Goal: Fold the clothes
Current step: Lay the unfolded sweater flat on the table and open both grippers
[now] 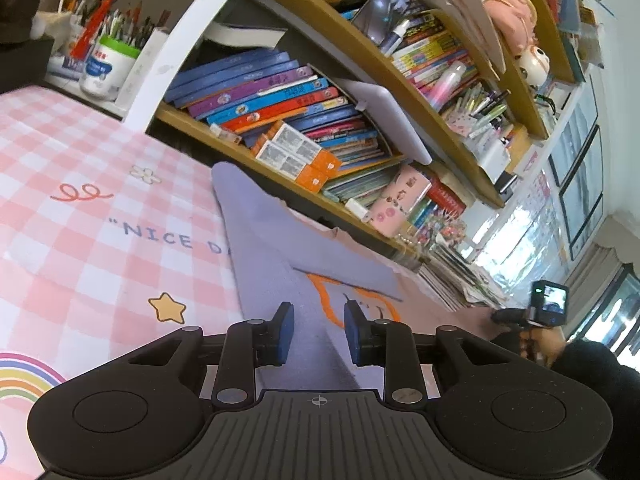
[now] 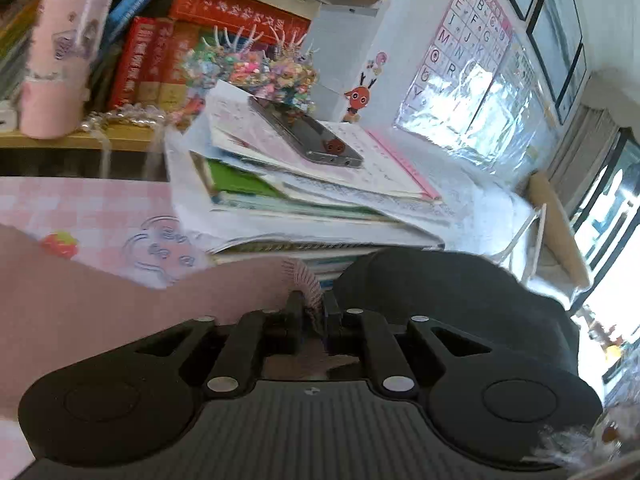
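A lavender garment [image 1: 280,240] with an orange drawing lies on the pink checked tablecloth [image 1: 88,184], one folded part reaching toward the bookshelf. My left gripper [image 1: 320,330] hovers over it, blue pads apart, cloth running beneath them and no pad pressing on it. In the right wrist view the same garment [image 2: 100,300] looks mauve-pink. Its ribbed cuff [image 2: 306,280] sits between the fingers of my right gripper [image 2: 313,308], which stand slightly apart around it. The right gripper's camera [image 1: 550,300], held by a hand in a dark sleeve, shows at the right of the left wrist view.
A bookshelf [image 1: 360,128] crammed with books runs along the table's far side, with pen pots [image 1: 108,60] at its left end. A stack of papers and books [image 2: 304,196] with a phone [image 2: 304,132] on top stands just beyond the right gripper. A pink cup [image 2: 60,60] stands on the shelf.
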